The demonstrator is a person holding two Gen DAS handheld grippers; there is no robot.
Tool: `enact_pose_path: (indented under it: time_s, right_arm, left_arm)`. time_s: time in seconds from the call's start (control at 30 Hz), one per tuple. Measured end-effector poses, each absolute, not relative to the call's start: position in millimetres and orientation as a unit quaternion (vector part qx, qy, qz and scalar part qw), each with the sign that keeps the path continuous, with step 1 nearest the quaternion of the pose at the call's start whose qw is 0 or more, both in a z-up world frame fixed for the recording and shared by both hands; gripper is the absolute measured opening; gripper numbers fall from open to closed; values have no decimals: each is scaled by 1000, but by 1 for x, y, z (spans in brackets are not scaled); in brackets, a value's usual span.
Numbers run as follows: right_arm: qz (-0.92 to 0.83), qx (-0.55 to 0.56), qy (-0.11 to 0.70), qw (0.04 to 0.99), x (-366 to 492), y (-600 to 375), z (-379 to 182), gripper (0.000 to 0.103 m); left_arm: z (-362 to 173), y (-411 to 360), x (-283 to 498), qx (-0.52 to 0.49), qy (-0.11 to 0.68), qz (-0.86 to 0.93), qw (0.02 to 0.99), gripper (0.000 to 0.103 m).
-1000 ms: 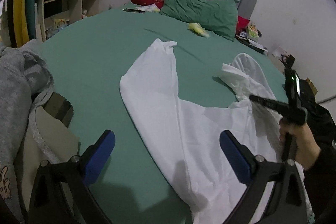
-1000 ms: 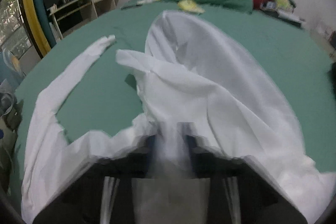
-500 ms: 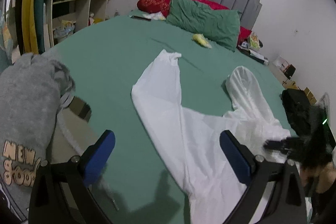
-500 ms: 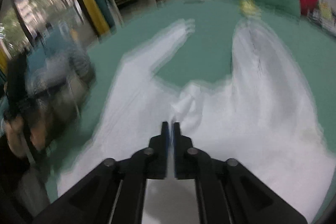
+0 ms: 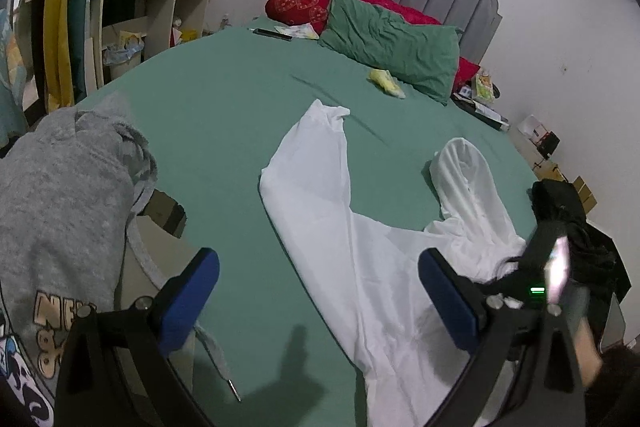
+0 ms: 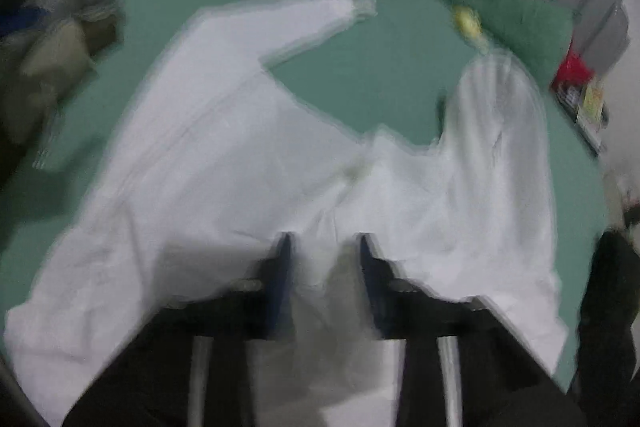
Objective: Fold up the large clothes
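White garment (image 6: pixel 248 163) under parted right gripper (image 6: pixel 323 247) fingers

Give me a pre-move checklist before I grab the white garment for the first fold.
1. Left gripper jaws open, empty: ok.
2. Right gripper jaws parted, free of cloth: cannot tell, view blurred.
3. White garment flat: not ok, rumpled near the right gripper.
4. Both sleeves spread apart on the bed sheet: ok.
5. Grey hoodie clear of the garment: ok.
6. Yellow item clear of the sleeves: ok.
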State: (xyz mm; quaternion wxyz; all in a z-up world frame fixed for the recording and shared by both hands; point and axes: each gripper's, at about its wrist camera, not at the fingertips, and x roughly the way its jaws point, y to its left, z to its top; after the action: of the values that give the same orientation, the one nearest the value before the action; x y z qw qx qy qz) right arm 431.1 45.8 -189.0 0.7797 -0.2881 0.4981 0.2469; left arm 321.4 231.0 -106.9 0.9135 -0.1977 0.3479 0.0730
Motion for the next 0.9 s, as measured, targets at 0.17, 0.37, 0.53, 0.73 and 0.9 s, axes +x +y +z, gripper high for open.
enact_pose_path:
  time_s: [0.17,0.37,0.53,0.73,0.9]
  right_arm:
    - [242,-251,436,830,438,31,-150,1]
    - [375,-186,356,836,423,44,-90,1]
    - [384,-222,450,775,419,64,-141,73]
    - [382,-123,426,811,470,88,-130,75]
    - [343,-76,466,812,557,159,-157,75]
  left_arm:
    - [-101,243,321,-204,341,83,914,100]
    - [-87,250,311,-191,315,99,924,100]
    - [-85,259,309,-194,314,103,924,100]
    - [-81,286,305,-214,303,128,920,100]
    - [-87,300,312,-213,308,143,916,100]
